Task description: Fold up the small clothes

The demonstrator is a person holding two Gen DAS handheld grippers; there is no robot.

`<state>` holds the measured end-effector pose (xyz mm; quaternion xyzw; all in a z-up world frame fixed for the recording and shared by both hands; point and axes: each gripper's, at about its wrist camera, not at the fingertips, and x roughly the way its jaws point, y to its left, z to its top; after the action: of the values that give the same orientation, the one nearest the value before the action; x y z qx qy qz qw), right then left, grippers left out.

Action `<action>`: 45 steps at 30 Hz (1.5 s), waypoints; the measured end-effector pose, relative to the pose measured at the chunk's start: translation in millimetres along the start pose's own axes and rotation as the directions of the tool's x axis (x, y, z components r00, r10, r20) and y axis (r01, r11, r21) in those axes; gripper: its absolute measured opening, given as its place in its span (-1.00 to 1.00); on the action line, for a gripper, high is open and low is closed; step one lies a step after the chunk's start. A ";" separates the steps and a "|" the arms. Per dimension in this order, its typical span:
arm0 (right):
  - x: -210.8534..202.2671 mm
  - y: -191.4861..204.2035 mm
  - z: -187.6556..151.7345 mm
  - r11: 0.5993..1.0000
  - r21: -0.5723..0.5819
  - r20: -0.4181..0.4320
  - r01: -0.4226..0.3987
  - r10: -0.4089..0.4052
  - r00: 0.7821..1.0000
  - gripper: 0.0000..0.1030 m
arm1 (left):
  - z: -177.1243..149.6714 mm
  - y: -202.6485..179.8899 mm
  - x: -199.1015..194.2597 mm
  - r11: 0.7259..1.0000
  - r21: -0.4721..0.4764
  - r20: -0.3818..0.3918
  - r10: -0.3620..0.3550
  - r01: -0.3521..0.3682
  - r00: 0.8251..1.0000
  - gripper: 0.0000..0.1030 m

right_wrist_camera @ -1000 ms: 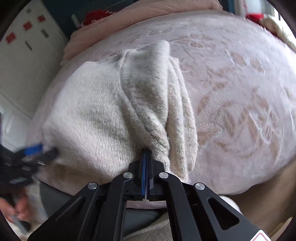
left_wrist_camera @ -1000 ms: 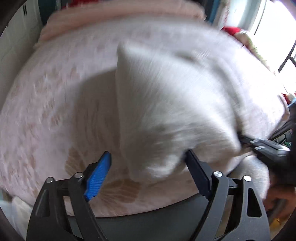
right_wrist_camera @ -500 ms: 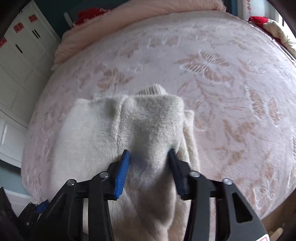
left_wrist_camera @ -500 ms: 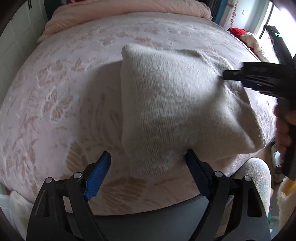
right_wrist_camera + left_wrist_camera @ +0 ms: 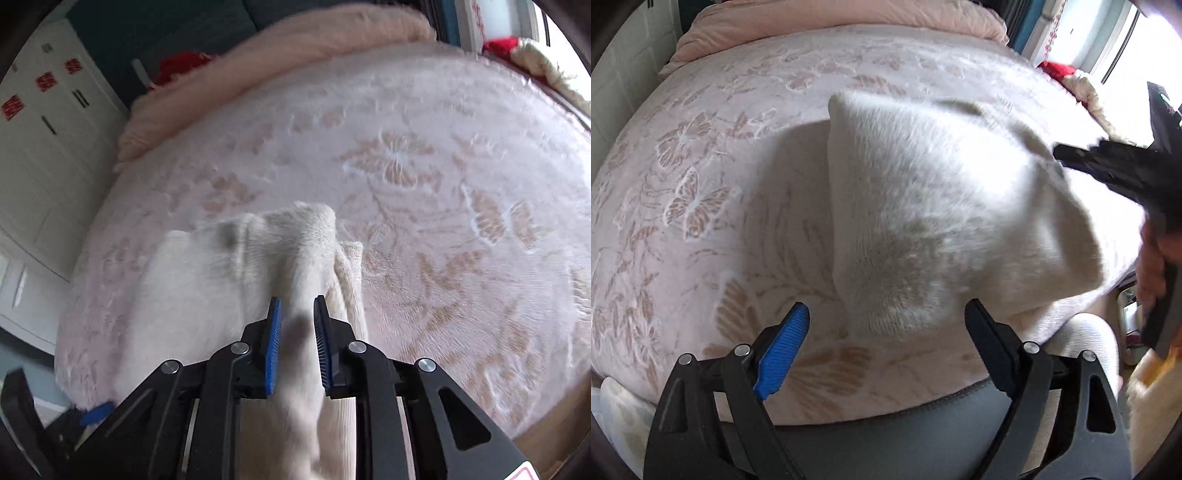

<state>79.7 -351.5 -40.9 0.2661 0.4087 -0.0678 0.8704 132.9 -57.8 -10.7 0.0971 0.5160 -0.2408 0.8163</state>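
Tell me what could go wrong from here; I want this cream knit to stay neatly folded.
The right tool, whose jaws have just been opening, has a ridge of the cream knit between them; pulling away could drag that layer and undo the fold. The knit's near edge sits close to the bed edge, so it may slide off.

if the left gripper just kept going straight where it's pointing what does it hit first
Most likely the near edge of the cream sweater, which lies between the open left gripper fingers; depth is unclear.
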 end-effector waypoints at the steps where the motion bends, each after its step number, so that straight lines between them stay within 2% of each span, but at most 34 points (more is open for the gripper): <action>1: -15.9 4.8 -11.7 1.000 -0.017 0.009 -0.015 0.015 1.000 -0.66 | 0.2 2.4 -9.8 1.000 -0.010 0.016 -0.015 0.015 1.000 0.63; 4: -36.5 19.0 -45.4 0.996 -0.089 -0.017 -0.029 0.028 0.999 -0.82 | 3.1 3.6 -24.9 0.999 -0.026 0.056 -0.041 0.042 0.998 0.63; 5: -34.0 20.7 -50.6 0.993 -0.115 -0.048 -0.010 0.004 0.999 -1.00 | 5.5 0.6 -27.2 0.999 -0.021 0.073 -0.032 0.034 0.997 0.63; 6: -27.8 19.6 -67.8 0.987 -0.154 -0.090 0.048 -0.062 0.994 -1.00 | 7.9 -1.2 -25.1 1.000 -0.011 0.076 -0.026 0.027 0.997 0.63; 8: -6.8 3.0 -90.3 0.980 -0.161 -0.149 0.115 -0.139 0.979 -1.00 | 10.8 -6.0 -11.9 1.000 0.016 0.064 0.026 -0.027 0.998 0.63; 10: -5.6 -8.0 -96.1 0.987 -0.119 -0.139 0.104 -0.120 0.983 -1.00 | 10.6 -3.7 6.5 0.997 0.019 0.027 0.077 -0.078 0.997 0.63; 12: -14.1 -0.9 -90.6 0.989 -0.112 -0.130 0.100 -0.114 0.985 -1.00 | 7.4 3.4 15.9 0.997 -0.020 -0.015 0.072 -0.072 0.997 0.63; 14: -25.8 7.7 -83.3 0.988 -0.122 -0.114 0.090 -0.104 0.988 -1.00 | 5.9 9.0 10.3 0.997 -0.057 -0.020 0.060 -0.061 0.998 0.63; 19: -47.6 26.3 -50.3 0.995 -0.104 -0.038 0.011 -0.015 0.999 -1.00 | 17.2 -5.1 -17.6 0.998 -0.011 0.064 0.065 -0.065 0.996 0.63; 23: -19.6 38.7 -33.5 0.991 -0.124 -0.066 0.041 -0.050 0.997 -1.00 | 37.4 -25.3 -8.7 0.997 0.031 0.076 0.071 -0.074 0.995 0.63; 27: 27.9 24.4 -40.0 0.987 -0.133 -0.144 0.086 -0.105 0.984 -1.00 | 47.7 -35.8 18.5 0.994 0.053 0.043 0.092 -0.094 0.995 0.63; 32: 18.2 20.7 -30.5 0.994 -0.093 -0.127 0.050 -0.062 0.990 -1.00 | 47.5 -37.8 31.5 0.992 0.060 0.030 0.109 -0.110 0.994 0.64; 36: 11.0 11.2 -11.5 0.998 -0.042 -0.083 0.047 -0.050 0.995 -0.64 | 48.3 -36.3 32.2 0.993 0.059 0.025 0.100 -0.102 0.995 0.67; 38: 21.2 5.3 -6.2 0.998 -0.025 -0.096 0.058 -0.060 0.994 -0.50 | 48.6 -36.2 32.7 0.994 0.052 0.023 0.098 -0.100 0.995 0.67; 39: 27.8 4.0 -5.9 0.998 -0.019 -0.113 0.055 -0.057 0.992 -0.50 | 48.6 -36.7 32.8 0.994 0.053 0.024 0.099 -0.100 0.995 0.68; 40: 36.5 2.8 -6.4 0.999 -0.010 -0.130 0.040 -0.041 0.991 -0.50 | 48.1 -37.2 32.7 0.993 0.057 0.027 0.101 -0.102 0.995 0.68; 41: 41.9 3.9 -6.6 0.999 -0.015 -0.137 0.031 -0.033 0.990 -0.77 | 48.5 -36.8 33.2 0.993 0.058 0.026 0.102 -0.103 0.994 0.68; 42: 42.2 5.6 -5.7 0.999 -0.025 -0.136 0.020 -0.023 0.990 -0.93 | 48.4 -36.2 33.4 0.993 0.057 0.025 0.100 -0.101 0.995 0.68; 45: 13.5 9.6 3.9 1.000 -0.013 -0.033 0.009 -0.010 0.999 -0.95 | 48.1 -32.9 32.5 0.995 0.050 0.021 0.087 -0.088 0.996 0.68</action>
<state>94.5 -344.0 -45.0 0.2595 0.4246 -0.0649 0.8649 166.4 -115.4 -15.1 0.1382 0.4973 -0.2187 0.8281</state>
